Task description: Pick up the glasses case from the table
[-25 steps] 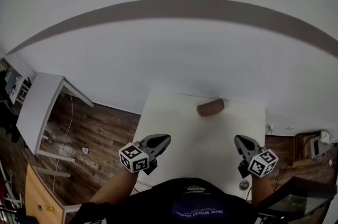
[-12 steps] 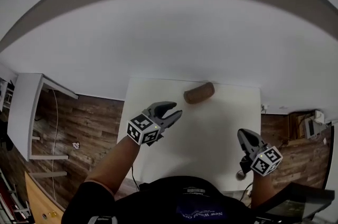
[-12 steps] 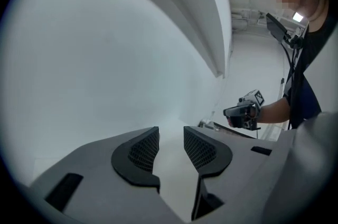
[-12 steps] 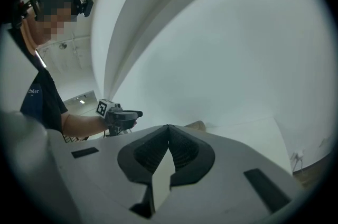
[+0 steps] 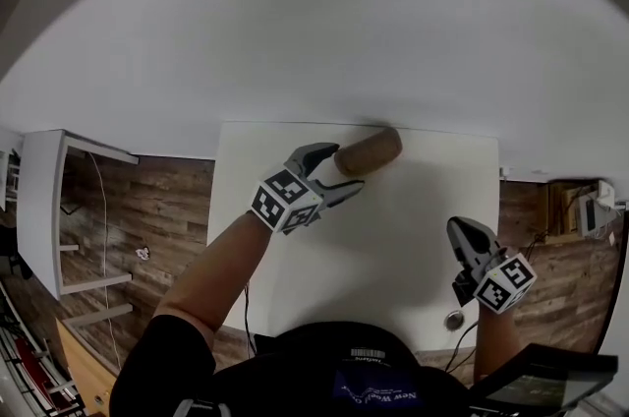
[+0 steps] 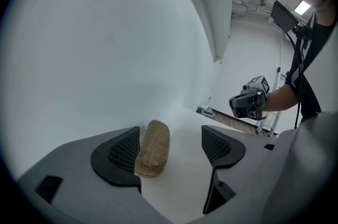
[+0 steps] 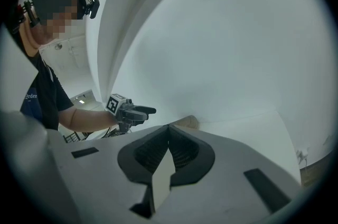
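Note:
The glasses case (image 5: 370, 151), a brown woven oblong, lies at the far edge of the white table (image 5: 413, 238), close to the wall. My left gripper (image 5: 337, 172) is stretched out right beside it; its jaws have just been opening and stand open. In the left gripper view the case (image 6: 153, 148) lies just ahead, close to the left pad (image 6: 123, 152), with nothing pressed between the pads. My right gripper (image 5: 459, 228) hovers shut over the table's near right part. In the right gripper view its jaws meet with nothing in them, and the case (image 7: 187, 122) peeks out beyond them.
A white wall rises directly behind the table's far edge. A white desk (image 5: 57, 199) stands to the left over wooden floor (image 5: 147, 228). A small round thing (image 5: 452, 319) sits at the table's near right edge. Shelving (image 5: 580, 213) is at the far right.
My left gripper has reached forward across the table up to the case, and its jaws have opened from shut. My right gripper has drifted a little toward the near right, still shut.

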Available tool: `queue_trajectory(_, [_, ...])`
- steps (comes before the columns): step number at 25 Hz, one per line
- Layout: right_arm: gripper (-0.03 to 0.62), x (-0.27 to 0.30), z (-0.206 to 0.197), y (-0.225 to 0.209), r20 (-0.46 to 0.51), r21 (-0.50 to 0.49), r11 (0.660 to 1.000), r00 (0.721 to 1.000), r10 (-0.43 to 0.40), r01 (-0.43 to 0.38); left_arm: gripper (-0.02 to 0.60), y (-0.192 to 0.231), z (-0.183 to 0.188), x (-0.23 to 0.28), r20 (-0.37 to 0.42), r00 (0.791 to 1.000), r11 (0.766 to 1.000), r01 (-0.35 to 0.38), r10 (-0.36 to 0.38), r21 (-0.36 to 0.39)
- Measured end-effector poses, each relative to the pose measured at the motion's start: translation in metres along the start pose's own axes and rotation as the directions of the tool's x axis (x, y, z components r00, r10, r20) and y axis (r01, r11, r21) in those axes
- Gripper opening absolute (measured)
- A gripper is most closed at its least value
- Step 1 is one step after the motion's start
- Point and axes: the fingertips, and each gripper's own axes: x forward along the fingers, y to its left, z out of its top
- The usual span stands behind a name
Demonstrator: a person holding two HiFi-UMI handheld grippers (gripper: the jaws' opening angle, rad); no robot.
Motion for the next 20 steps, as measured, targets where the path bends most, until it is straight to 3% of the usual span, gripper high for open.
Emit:
queue_trajectory(5, [-0.011, 0.023, -0.002, -0.017, -0.011, 0.005, 1.000, 1.000, 0.005, -0.005, 0.430, 0.022, -0.017, 0.036, -0.092, 0.996, 0.997, 0.001, 0.006, 0.077])
queue_trajectory(10, [-0.011, 0.035, -0.007, -0.031, -0.029, 0.010, 1.000, 1.000, -0.010, 0.010, 0.470, 0.032, -0.034, 0.071, -0.172, 0.985, 0.992, 0.032, -0.011, 0.119])
queue_trajectory(20, [-0.011, 0.044, -0.011, -0.048, -0.048, 0.021, 0.999, 0.999, -0.024, 0.025, 0.523, 0.048, -0.067, 0.125, -0.359, 0.933, 0.985, 0.048, 0.016, 0.167])
